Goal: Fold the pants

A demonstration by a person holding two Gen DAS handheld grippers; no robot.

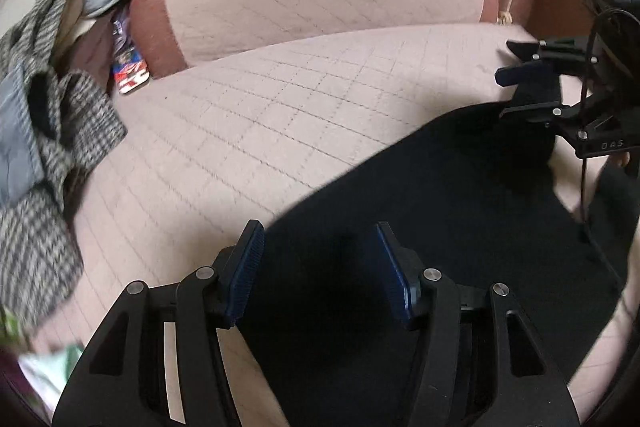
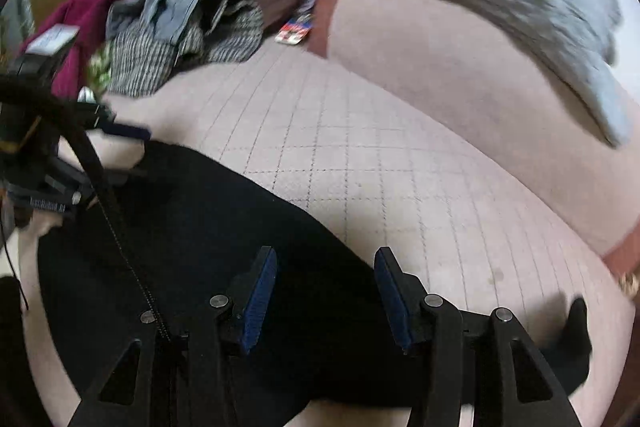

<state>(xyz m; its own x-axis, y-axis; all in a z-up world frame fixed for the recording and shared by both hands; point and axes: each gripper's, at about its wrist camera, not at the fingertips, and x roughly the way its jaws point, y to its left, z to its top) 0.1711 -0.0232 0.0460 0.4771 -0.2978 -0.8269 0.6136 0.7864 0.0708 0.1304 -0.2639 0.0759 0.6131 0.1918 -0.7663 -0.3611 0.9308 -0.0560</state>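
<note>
Both tongs point(image 1: 318, 247) point(image 2: 326, 273) agape above black pants point(image 1: 400, 187).

Home, quilted sofa point(image 1: 280, 115), strewn clothes point(image 2: 192, 47)

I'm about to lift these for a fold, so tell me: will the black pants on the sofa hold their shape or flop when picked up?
The black pants will probably flop: they lie flat and limp on the quilted cushion. They look thin, so likely light. A lifted edge will likely drape and sag between the left gripper and right gripper, both open now.
</note>
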